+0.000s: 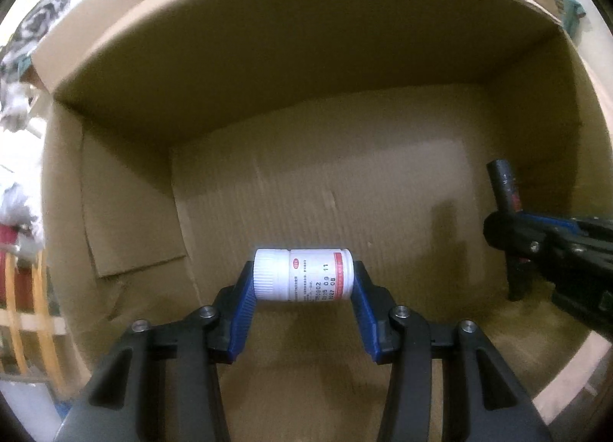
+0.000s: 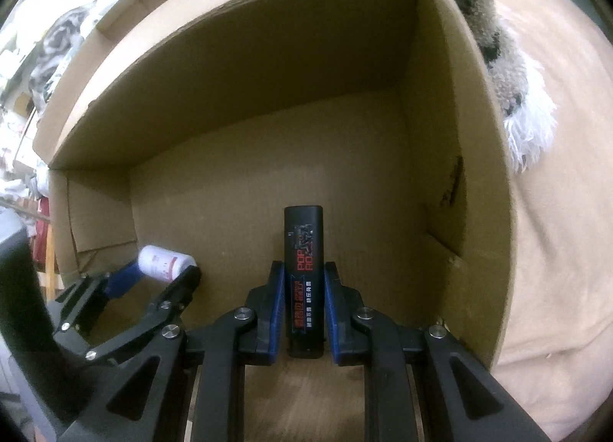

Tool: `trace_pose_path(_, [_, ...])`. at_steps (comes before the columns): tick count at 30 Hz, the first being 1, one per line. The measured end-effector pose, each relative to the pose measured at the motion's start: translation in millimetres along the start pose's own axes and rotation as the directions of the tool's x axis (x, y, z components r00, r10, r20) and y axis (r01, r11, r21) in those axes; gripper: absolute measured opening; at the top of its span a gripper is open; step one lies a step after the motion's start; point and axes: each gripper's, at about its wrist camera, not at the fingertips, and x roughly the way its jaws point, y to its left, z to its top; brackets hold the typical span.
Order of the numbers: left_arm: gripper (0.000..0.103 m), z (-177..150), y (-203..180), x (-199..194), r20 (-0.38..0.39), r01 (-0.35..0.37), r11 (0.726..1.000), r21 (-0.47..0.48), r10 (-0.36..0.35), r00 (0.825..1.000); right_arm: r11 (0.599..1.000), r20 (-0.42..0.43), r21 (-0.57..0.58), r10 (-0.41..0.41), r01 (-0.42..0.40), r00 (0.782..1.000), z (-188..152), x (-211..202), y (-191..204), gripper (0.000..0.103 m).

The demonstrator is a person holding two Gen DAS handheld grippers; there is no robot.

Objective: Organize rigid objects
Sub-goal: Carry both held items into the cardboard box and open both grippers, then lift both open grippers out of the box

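Note:
My left gripper (image 1: 303, 276) is shut on a white pill bottle (image 1: 302, 274) with a ribbed cap and red-striped label, held sideways inside a cardboard box (image 1: 306, 70). My right gripper (image 2: 304, 281) is shut on a slim black box with red lettering (image 2: 304, 250), held lengthwise between its blue pads, also inside the cardboard box (image 2: 245, 70). In the left wrist view the black box (image 1: 505, 189) and right gripper (image 1: 509, 235) show at the right. In the right wrist view the bottle (image 2: 165, 262) and left gripper (image 2: 163, 269) show at the lower left.
The box floor (image 1: 325, 193) has a loose inner flap at the left (image 1: 126, 212). A beige cloth surface (image 2: 555, 212) lies right of the box, with a grey and white fluffy item (image 2: 502, 70) on its rim. Cluttered cloth and wooden slats (image 1: 23, 288) lie to the left.

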Motion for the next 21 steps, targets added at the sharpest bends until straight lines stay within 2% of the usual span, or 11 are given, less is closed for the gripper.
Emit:
trace_pose_path(3, [0.043, 1.3, 1.1, 1.6, -0.014, 0.019, 1.000, -0.021, -0.019, 1.000, 1.000, 0.007, 0.016, 0.013, -0.013, 1.000, 0.3, 0.4, -1.9, 0.021])
trace_pose_path(5, [0.047, 4.2, 0.7, 0.5, -0.017, 0.037, 0.999, -0.013, -0.037, 0.999, 1.000, 0.017, 0.024, 0.005, -0.005, 1.000, 1.6, -2.6, -3.1, 0.026])
trace_pose_path(6, [0.050, 5.4, 1.1, 0.3, -0.019, 0.049, 0.999, -0.005, -0.049, 0.999, 1.000, 0.029, 0.030, 0.007, -0.008, 1.000, 2.4, -6.1, -4.5, 0.035])
trace_pose_path(7, [0.059, 5.8, -1.1, -0.4, -0.021, 0.056, 0.998, 0.005, -0.056, 0.998, 0.999, 0.040, 0.035, 0.035, -0.036, 0.999, 2.7, -10.3, -6.0, 0.046])
trace_pose_path(8, [0.064, 6.5, -4.0, -0.8, -0.022, 0.052, 0.999, 0.012, -0.052, 0.998, 0.997, 0.044, 0.035, 0.061, -0.063, 0.997, 2.9, -12.7, -4.9, 0.051])
trace_pose_path(10, [0.066, 8.2, -5.8, -4.1, -0.013, 0.032, 0.999, 0.015, -0.032, 0.999, 0.995, 0.054, 0.021, 0.095, -0.097, 0.994, 2.4, -17.1, 0.1, 0.066])
trace_pose_path(14, [0.071, 11.3, 1.1, -15.2, 0.012, 0.045, 0.998, -0.034, -0.044, 0.999, 0.994, 0.086, 0.008, 0.108, -0.109, 0.990, 1.7, -26.9, 7.2, 0.075])
trace_pose_path(18, [0.071, 11.4, 2.9, -29.2, 0.041, -0.013, 0.999, -0.038, 0.014, 0.999, 0.996, 0.129, 0.015, 0.086, -0.089, 0.988, 1.5, -43.0, 1.8, 0.093])
trace_pose_path(21, [0.071, 11.6, 6.3, -41.3, 0.076, -0.053, 0.998, -0.039, 0.056, 0.996, 0.997, 0.163, 0.027, 0.065, -0.071, 0.985, 0.6, -52.4, -0.9, 0.095])
